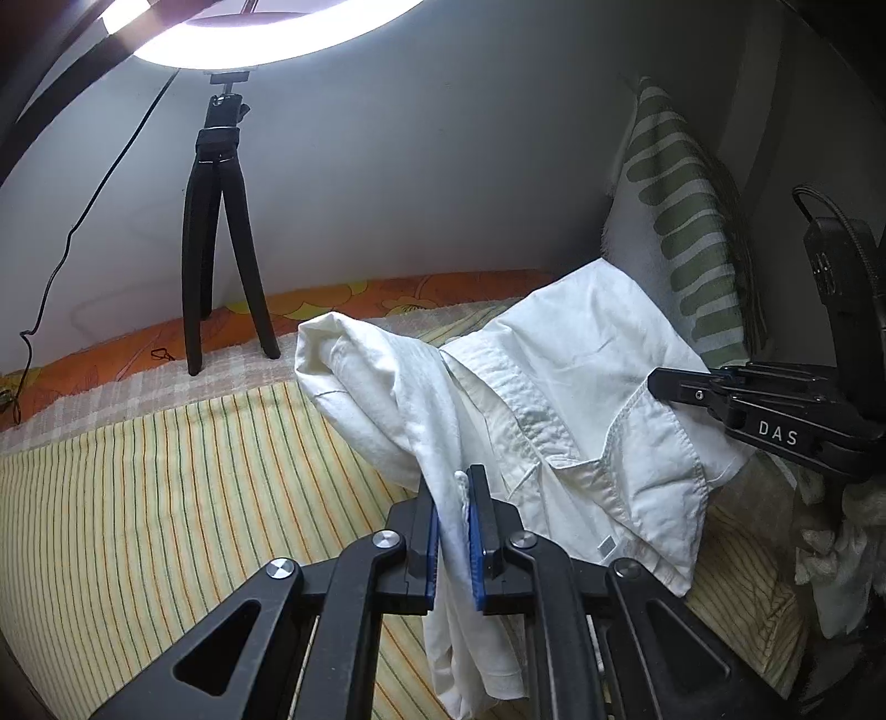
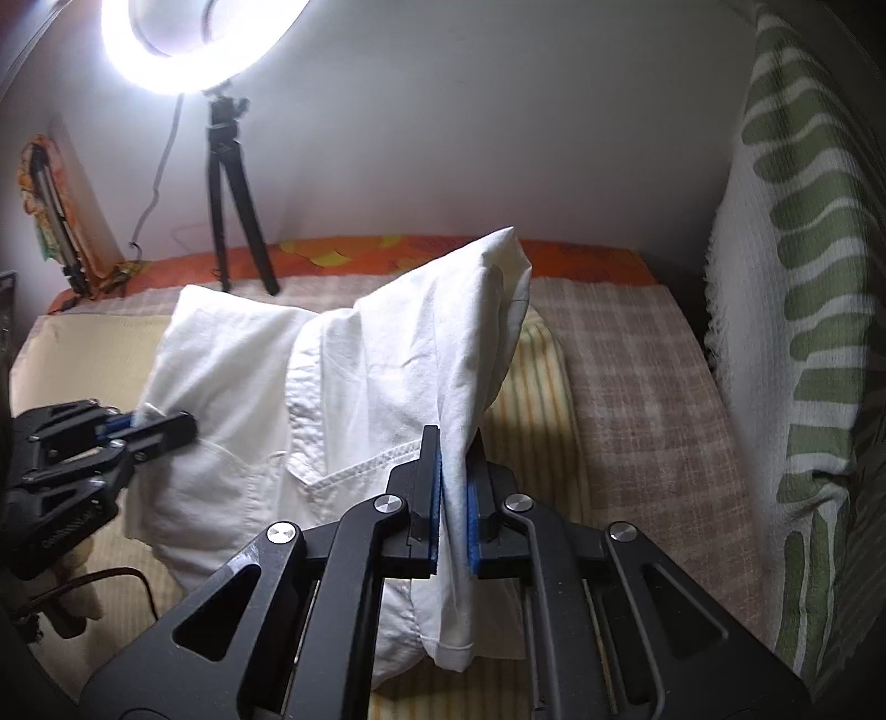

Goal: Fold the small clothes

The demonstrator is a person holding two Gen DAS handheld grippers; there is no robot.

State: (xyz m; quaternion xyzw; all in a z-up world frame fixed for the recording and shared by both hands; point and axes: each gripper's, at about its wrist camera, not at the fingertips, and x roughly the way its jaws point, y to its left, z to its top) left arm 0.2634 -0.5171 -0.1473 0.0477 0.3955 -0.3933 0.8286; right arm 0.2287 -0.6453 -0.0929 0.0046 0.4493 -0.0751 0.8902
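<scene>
Left wrist view: left claw (image 1: 455,487) and right claw (image 2: 455,443) each pinch the raised white shirt (image 1: 554,387).

Both the left gripper (image 1: 453,487) and right gripper (image 2: 453,448) have fingers (image 1: 480,515) pinched closed, raised and facing each other.

Ring light (image 2: 166,50) on tripod (image 1: 221,243) (lit); green-patterned pillow (image 2: 797,310).

Two matte black handheld grippers, blue-padded.
Left gripper (image 1: 454,498) and right gripper (image 2: 454,459): angular black linkage arms with triangular cut-outs, round silver pivot screws, blue pads lining the jaws, white "DAS" lettering on one side, black cable trailing behind.
</scene>
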